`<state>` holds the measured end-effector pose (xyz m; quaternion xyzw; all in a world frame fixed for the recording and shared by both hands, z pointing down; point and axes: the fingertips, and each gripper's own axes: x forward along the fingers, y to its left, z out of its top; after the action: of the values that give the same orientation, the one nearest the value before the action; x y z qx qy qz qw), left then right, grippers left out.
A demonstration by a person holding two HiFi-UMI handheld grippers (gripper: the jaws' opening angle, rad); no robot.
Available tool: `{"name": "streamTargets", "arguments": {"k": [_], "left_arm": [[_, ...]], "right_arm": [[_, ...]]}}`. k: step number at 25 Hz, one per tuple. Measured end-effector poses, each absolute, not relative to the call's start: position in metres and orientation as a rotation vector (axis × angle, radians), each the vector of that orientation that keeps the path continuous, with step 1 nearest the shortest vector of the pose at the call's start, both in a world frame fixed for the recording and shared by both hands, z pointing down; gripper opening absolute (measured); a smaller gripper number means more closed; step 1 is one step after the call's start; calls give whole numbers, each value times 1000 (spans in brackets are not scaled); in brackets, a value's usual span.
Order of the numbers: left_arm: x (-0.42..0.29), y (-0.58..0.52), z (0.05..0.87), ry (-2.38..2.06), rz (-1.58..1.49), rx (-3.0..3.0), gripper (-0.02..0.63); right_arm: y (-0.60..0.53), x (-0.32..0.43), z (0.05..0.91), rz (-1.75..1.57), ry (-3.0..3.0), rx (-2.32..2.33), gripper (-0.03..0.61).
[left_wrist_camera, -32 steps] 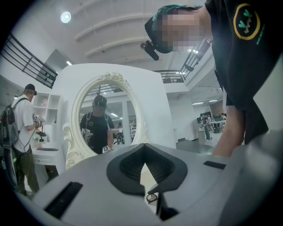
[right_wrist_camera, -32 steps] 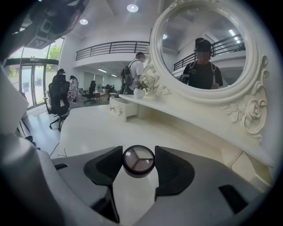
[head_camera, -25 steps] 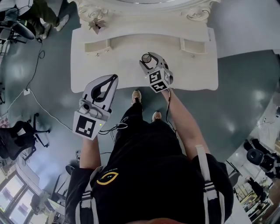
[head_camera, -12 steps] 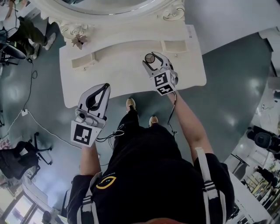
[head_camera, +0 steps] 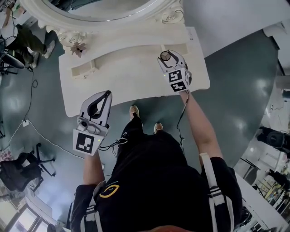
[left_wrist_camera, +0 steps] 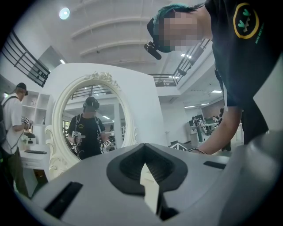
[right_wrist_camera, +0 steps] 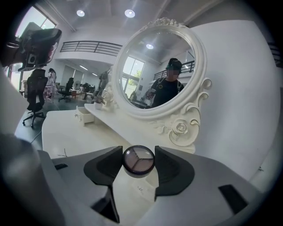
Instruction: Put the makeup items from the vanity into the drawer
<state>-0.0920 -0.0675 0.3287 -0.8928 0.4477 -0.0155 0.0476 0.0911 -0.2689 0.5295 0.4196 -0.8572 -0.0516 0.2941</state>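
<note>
Right gripper view shows the right tongs (right_wrist_camera: 138,164) clamped on a small round dark-rimmed eyeshadow compact (right_wrist_camera: 138,158) with three brownish shades. It is held in the air above the white ornate vanity desk (right_wrist_camera: 75,137), in front of the oval carved-frame mirror (right_wrist_camera: 154,66). The left tongs (left_wrist_camera: 145,164) are closed on nothing, near the desk's front edge.

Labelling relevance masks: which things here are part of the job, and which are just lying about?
Job:
right gripper, jaws shut on compact
vanity
drawer
left gripper, jaws shut, empty

Lying about:
mirror
flower sprig
chair
floor cable
</note>
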Motion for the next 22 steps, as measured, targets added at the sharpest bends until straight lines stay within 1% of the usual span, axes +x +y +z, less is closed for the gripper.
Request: {"name": "streamTargets", "arguments": {"k": [14,22], "left_arm": [[-103,-65,331,1388,-70,-2711,18],[-101,-64,332,1369,-86,-2721,18]], "right_arm": [[-326,150,565,-4,-2118,1244,249],[-341,163,588,60,-2052,1253,249]]}}
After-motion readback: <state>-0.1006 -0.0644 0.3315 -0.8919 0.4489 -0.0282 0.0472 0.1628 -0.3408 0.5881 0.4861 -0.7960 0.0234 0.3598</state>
